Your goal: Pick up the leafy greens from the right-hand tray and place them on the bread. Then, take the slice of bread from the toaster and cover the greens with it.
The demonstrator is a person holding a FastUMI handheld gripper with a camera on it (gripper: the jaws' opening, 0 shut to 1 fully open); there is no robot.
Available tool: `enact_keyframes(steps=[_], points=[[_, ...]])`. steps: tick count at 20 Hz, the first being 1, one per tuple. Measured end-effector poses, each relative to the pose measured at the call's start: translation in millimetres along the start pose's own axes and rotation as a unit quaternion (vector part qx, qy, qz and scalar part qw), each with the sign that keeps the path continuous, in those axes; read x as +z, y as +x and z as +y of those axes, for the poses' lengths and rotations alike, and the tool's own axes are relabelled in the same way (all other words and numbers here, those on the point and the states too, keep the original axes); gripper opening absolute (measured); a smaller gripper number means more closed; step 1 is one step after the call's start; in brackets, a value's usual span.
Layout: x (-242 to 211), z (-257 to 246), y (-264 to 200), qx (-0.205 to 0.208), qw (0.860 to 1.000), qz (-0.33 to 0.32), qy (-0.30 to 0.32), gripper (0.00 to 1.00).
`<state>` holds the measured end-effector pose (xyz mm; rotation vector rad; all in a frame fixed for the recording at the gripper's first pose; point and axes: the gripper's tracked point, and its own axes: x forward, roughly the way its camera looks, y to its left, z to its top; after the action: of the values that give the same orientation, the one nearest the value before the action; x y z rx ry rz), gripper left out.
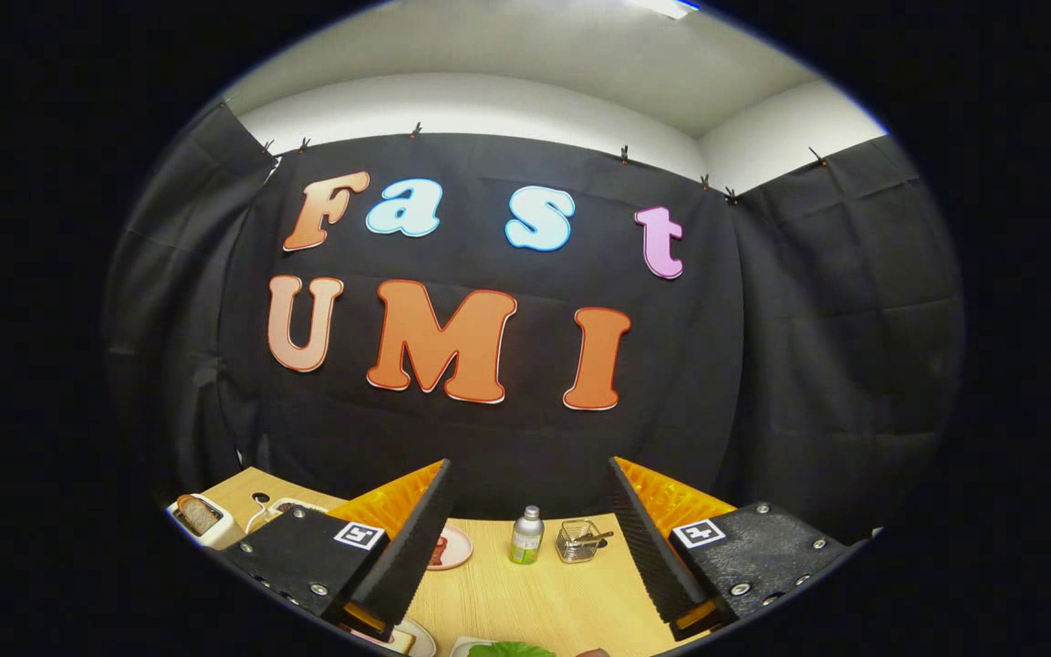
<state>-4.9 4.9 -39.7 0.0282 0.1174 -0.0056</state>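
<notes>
**Gripper open above table, nothing held**

Gripper point(525, 547) fingers stand wide apart, nothing between them. Greens point(511, 650) lie at the near table point(535, 593) edge, below the gap. Toaster point(204, 522) with a bread slice point(198, 514) in its slot sits at the far left corner. Bottle point(526, 535) and wire basket point(578, 540) stand by the far edge. Plate point(449, 547) lies just right of the left finger.
</notes>
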Motion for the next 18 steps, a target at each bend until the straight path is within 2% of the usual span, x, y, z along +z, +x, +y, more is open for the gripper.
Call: enact_keyframes(steps=[9, 13, 18], points=[[-90, 4, 9, 0.009, 0.992, 0.123, 0.012, 0.99], [-160, 21, 1, 0.031, 0.973, 0.228, 0.023, 0.98], [-235, 35, -16, 0.051, 0.941, 0.333, 0.004, 0.96]])
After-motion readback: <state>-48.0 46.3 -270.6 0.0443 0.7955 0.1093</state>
